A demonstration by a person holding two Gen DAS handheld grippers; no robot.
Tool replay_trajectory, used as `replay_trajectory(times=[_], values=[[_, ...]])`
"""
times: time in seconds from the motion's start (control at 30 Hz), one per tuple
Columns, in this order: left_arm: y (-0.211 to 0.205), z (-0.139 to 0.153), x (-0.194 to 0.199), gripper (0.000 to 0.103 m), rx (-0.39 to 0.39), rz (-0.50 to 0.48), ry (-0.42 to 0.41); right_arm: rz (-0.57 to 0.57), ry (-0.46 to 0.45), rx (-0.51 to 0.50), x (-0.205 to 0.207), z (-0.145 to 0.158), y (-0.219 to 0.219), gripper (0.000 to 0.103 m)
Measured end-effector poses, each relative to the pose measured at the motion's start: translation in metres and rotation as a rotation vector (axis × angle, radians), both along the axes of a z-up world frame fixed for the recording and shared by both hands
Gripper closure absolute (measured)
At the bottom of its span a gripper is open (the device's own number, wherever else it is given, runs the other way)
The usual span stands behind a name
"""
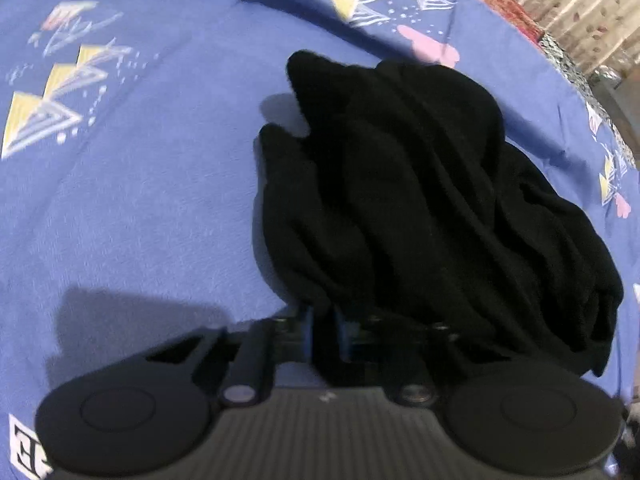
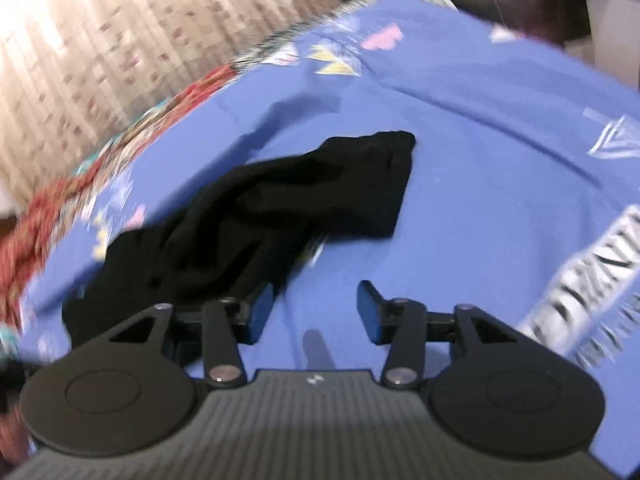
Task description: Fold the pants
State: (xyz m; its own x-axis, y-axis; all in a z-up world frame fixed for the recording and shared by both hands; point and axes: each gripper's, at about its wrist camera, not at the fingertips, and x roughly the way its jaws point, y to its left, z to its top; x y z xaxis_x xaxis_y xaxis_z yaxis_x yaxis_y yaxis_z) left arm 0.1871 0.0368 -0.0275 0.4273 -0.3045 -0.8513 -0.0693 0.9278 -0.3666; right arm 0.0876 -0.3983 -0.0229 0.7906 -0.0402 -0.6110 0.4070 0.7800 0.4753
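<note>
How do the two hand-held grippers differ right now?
The left hand-held gripper is shut on the black pants, its fingers together; the right hand-held gripper stands open with only blue bedsheet between its fingers, pants beside it. Both have blue pads and point down at the bed.

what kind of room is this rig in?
Probably a bedroom: the black pants lie on a blue patterned bedsheet, with a red patterned cover at its edge and a curtain behind.

Bed with blue printed sheet (image 1: 140, 200); black pants (image 1: 400, 200) lie bunched on it, ahead of left claw (image 1: 322, 330), ahead-left of right claw (image 2: 316, 312).
</note>
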Motion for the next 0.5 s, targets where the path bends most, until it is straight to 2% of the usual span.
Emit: replay_trajectory(times=[0.07, 0.13, 0.2, 0.27, 0.37, 0.43, 0.5], values=[[0.001, 0.008, -0.010, 0.096, 0.004, -0.003, -0.043, -0.084, 0.018, 0.062, 0.017, -0.009, -0.021, 0.037], [0.014, 0.026, -0.029, 0.096, -0.010, 0.003, -0.094, -0.155, 0.033, 0.136, 0.030, -0.020, -0.035, 0.035], [0.034, 0.043, -0.058, 0.096, -0.065, 0.003, -0.132, -0.178, 0.020, 0.189, 0.038, -0.026, -0.045, 0.038], [0.057, 0.055, -0.085, 0.096, -0.095, 0.016, -0.149, -0.145, 0.055, 0.199, 0.054, -0.015, -0.051, 0.093], [0.089, 0.070, -0.118, 0.096, -0.102, 0.046, -0.170, -0.098, -0.088, 0.158, 0.074, 0.033, -0.053, 0.091], [0.110, 0.069, -0.134, 0.096, -0.145, 0.096, -0.174, -0.038, -0.136, 0.104, 0.099, 0.070, -0.040, 0.091], [0.122, 0.065, -0.137, 0.096, -0.177, 0.137, -0.144, 0.042, -0.191, 0.064, 0.131, 0.107, -0.018, 0.091]])
